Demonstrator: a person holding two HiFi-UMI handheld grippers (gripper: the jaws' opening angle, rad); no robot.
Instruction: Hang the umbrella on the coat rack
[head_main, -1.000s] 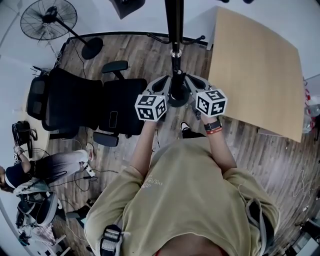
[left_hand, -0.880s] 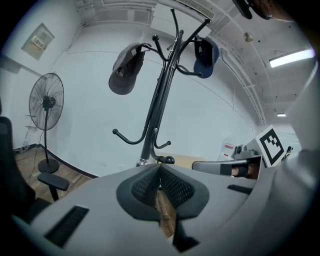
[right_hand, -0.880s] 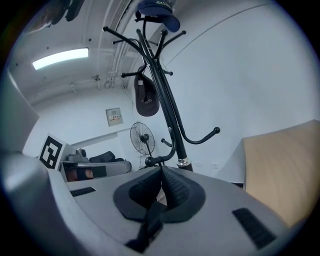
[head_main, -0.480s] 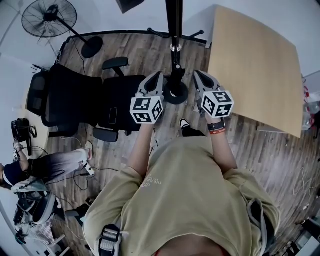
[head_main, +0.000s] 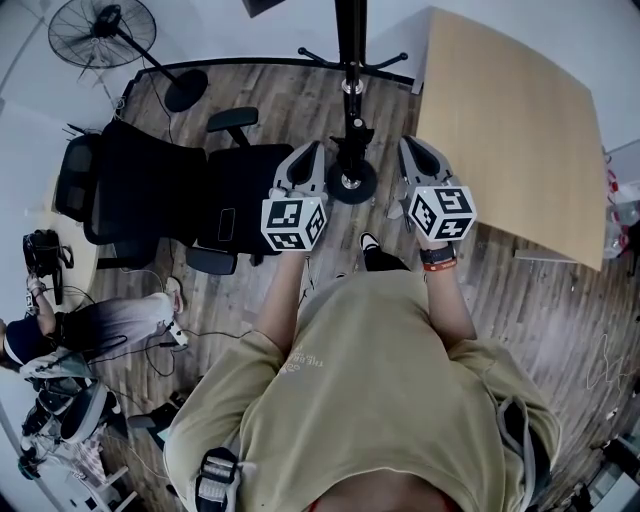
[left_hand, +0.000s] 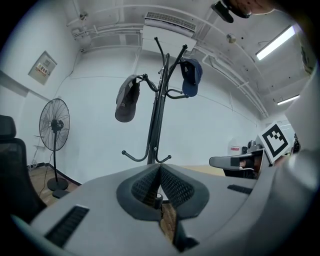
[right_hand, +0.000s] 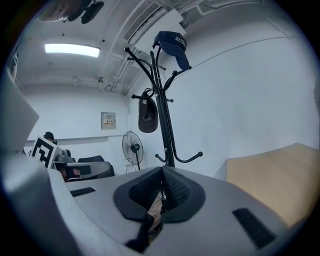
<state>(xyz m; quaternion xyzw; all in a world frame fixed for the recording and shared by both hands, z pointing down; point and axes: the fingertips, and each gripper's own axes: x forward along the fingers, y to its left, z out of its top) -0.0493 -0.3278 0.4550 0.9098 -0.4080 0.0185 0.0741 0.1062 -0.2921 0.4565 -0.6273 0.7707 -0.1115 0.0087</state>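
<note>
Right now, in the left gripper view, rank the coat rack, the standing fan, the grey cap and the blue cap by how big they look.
1. coat rack
2. standing fan
3. grey cap
4. blue cap, only slightly smaller than the grey cap; a different distance from the camera could explain that.

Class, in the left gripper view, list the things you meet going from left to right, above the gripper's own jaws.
standing fan → grey cap → coat rack pole → blue cap
</note>
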